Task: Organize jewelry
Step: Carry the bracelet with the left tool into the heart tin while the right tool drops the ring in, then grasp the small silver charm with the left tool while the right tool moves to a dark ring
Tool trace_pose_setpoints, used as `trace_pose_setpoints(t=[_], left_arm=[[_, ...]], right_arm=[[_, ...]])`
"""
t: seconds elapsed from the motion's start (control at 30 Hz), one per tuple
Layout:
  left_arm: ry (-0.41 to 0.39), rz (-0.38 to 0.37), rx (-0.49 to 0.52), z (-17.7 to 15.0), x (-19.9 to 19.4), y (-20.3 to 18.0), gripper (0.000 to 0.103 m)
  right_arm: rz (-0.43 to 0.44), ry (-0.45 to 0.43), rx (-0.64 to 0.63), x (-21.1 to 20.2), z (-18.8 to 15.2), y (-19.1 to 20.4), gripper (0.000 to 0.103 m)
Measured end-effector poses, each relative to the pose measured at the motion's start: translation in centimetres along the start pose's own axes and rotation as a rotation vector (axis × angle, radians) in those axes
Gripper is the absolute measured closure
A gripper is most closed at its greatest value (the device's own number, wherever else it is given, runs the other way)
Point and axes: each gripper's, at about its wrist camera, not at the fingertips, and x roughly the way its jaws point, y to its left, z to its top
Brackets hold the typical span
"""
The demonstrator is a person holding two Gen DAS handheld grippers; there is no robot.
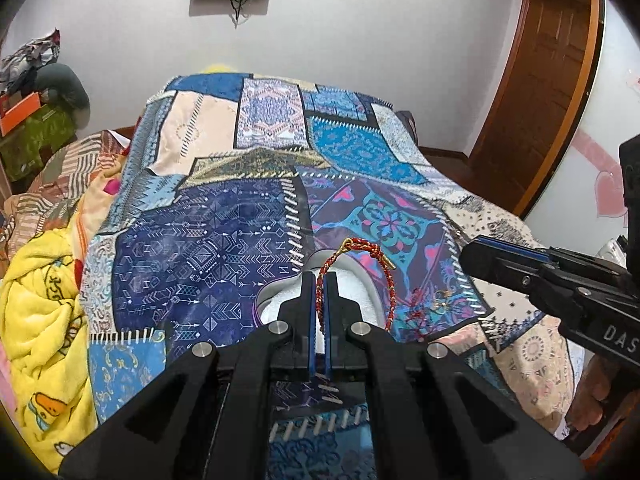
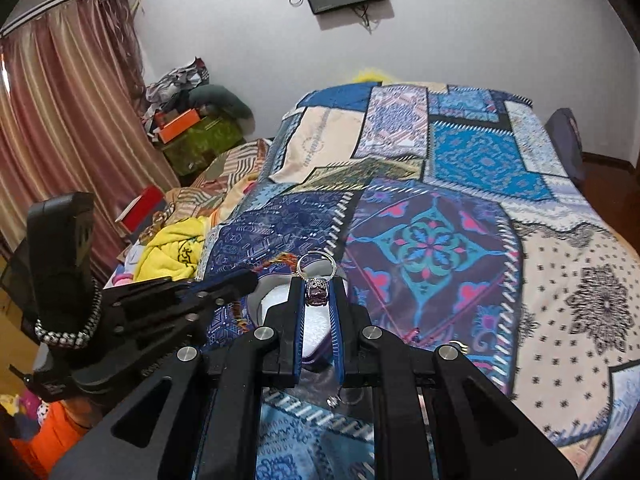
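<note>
My left gripper (image 1: 320, 280) is shut on a red braided cord bracelet (image 1: 347, 257), which loops up and to the right above a white-lined jewelry box (image 1: 280, 304) on the patchwork bedspread (image 1: 208, 240). The right gripper (image 1: 484, 256) enters that view from the right. In the right wrist view, my right gripper (image 2: 317, 286) is shut on a silver ring with a purple stone (image 2: 316, 291), its band (image 2: 316, 258) standing above the fingertips, over the same white-lined box (image 2: 276, 300). The left gripper (image 2: 240, 280) reaches in from the left.
More small jewelry lies on the bedspread: a red-and-gold piece (image 1: 434, 298) right of the box and rings (image 2: 340, 400) under my right gripper. A yellow towel (image 1: 44, 312) is bunched at the left. Boxes and clutter (image 2: 188, 128) stand by the curtain (image 2: 60, 128).
</note>
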Motion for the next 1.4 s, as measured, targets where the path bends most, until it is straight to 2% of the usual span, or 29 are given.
trace_pose_setpoints(t=[0.33,0.8,0.93,1.07,1.3,1.4], left_arm=[[0.047,0.008,0.005,-0.4,3.3,1.4,0.102],[0.046,-0.022,-0.031,-0.5,3.9,2.9,0.102],[0.04,-0.012,-0.03,-0.4,3.6,2.9,0.102],[0.029,0.011,-0.02,-0.3,3.0,2.8,0.101],[0.004,0.056,-0.009,0.2,1.4,2.5,0.1],[-0.007,0.071,0.003,0.4,0.5,1.9,0.089]], right_arm=[[0.047,0.09,-0.006,4.6,0.1,0.3,0.092],[0.054,0.182,-0.047,7.4,-0.7,0.7,0.092],[0.054,0.198,-0.05,7.4,-0.8,0.8,0.092],[0.057,0.206,-0.043,7.3,-0.6,0.7,0.085],[0.017,0.151,-0.059,4.4,-0.1,0.8,0.085],[-0.002,0.12,-0.064,2.8,0.3,0.6,0.085]])
